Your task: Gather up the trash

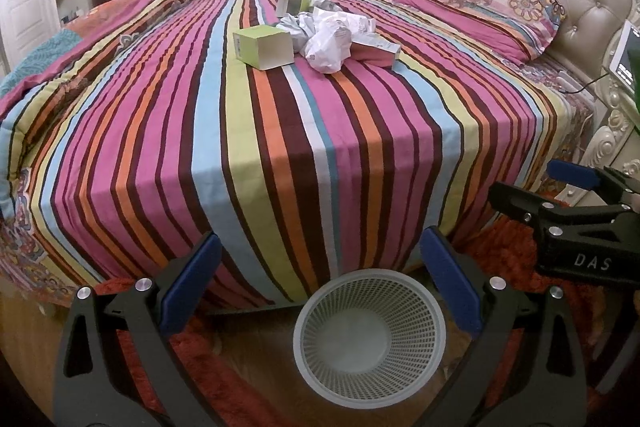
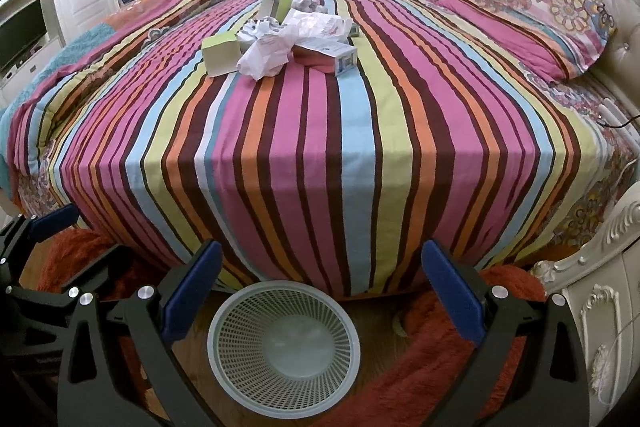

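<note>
My left tongs [image 1: 320,283] and right tongs [image 2: 320,283] are both wide open and hold nothing above the white basket [image 1: 370,337] on the floor, while the trash pile [image 1: 320,35] sits far up the striped bed [image 1: 280,147], its pink box [image 2: 324,57] lying longways toward the pillow [image 2: 532,23].

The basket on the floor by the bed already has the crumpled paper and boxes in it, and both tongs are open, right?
Not quite. The basket is empty; the right wrist view shows its bare bottom. The crumpled paper and boxes lie on the bed. Both the left tongs and right tongs are open, as you said.
</note>
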Demonstrator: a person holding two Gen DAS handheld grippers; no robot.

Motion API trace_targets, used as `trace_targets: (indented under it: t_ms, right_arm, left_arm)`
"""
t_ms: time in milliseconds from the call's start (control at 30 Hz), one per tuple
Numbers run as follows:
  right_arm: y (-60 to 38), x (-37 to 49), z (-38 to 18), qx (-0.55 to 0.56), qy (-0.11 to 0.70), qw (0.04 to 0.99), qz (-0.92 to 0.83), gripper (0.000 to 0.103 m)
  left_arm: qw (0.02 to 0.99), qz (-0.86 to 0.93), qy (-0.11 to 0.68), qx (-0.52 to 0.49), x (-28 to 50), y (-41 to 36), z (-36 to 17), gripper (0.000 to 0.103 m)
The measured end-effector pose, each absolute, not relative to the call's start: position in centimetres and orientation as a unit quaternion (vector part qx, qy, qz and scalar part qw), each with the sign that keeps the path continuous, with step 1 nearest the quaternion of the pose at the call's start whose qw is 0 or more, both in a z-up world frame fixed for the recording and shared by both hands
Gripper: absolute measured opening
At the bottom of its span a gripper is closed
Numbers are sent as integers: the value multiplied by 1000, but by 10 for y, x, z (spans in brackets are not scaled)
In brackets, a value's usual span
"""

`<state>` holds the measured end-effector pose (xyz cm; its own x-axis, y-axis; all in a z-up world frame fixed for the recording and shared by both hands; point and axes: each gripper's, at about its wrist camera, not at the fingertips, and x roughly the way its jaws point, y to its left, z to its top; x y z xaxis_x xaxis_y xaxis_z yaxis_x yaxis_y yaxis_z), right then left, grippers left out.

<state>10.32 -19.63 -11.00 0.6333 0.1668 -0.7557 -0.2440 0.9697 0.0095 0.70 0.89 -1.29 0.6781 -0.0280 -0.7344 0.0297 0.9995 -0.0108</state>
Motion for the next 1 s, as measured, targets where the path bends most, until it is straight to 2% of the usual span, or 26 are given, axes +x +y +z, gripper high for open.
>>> trace_targets:
  t_ms: [1000]
  right_arm:
    - [-200,105,-111,-37,423,898,120,96]
  left_arm:
    - [915,-15,402,-1,7,10,-14,97]
